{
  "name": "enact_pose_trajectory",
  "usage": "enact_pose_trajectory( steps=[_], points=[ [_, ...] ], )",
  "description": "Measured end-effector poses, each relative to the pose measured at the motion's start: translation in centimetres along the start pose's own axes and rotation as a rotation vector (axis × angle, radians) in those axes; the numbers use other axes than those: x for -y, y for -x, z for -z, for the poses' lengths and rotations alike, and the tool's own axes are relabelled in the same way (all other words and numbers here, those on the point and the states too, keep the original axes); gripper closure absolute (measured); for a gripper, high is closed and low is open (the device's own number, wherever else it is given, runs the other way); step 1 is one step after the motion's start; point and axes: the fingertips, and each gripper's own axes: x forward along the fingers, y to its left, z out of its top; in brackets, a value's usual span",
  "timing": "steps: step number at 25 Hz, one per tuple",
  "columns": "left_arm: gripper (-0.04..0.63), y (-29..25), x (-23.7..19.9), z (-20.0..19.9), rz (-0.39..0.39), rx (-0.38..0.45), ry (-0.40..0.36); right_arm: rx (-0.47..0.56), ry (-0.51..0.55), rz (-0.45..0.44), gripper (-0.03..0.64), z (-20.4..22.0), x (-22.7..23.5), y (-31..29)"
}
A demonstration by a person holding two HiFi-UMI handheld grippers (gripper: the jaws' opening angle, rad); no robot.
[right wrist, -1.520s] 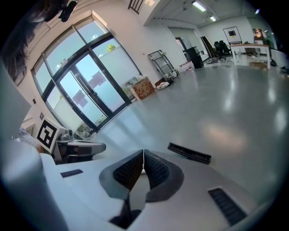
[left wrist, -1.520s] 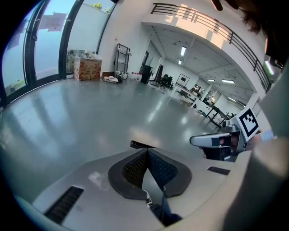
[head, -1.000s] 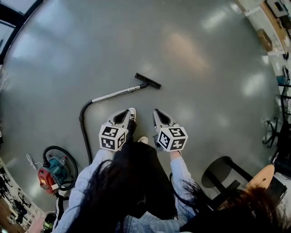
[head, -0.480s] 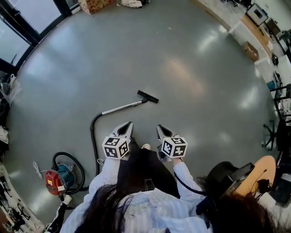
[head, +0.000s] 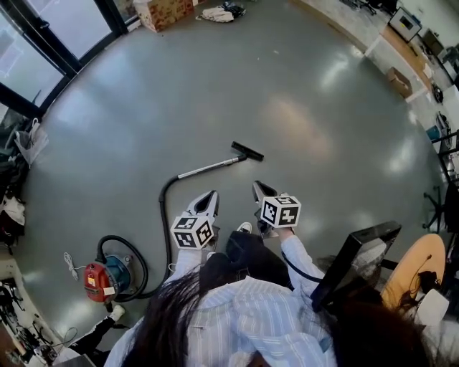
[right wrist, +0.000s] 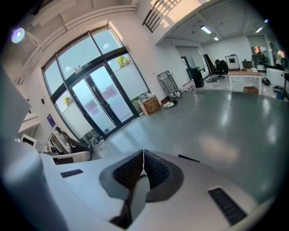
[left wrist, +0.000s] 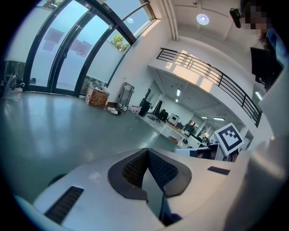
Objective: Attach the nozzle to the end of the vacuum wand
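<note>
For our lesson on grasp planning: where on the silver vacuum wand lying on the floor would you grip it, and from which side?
Probably the bare middle of the wand, from above, jaws across it. It lies flat as a slim straight tube, with the nozzle and hose taking up its ends.

**No Readable Text**

Finding no legible word, brand or number anywhere. Showing only black-and-white square patterns, no letters, on the cubes of the left gripper (head: 211,194) and right gripper (head: 257,186). Staying too small to read: print on the cardboard box (head: 163,11), a pale label on the red vacuum cleaner (head: 99,281), a small purple wall sign (right wrist: 48,120).
</note>
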Motion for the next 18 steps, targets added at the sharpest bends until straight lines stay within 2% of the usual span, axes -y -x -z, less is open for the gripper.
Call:
enact_pose_trajectory(
  steps=[6,12,18],
  points=[
    [0.589,7.9,-0.3,0.6,-0.005,0.061,-0.024,0.004,0.049,-0.044,0.604,2.6,-7.4,0.3],
    [0.589,16.1,-1.8,3.2,-0.038,0.088,-0.023,-0.029,0.076,-0.098,0.604,8.3,-14.6,2.4],
    [0.589,22.0,-2.2,6.7,-0.024,0.124,0.016,-0.025,0.108,-0.089,0.604,14.2,-18.1,5.8]
  ],
)
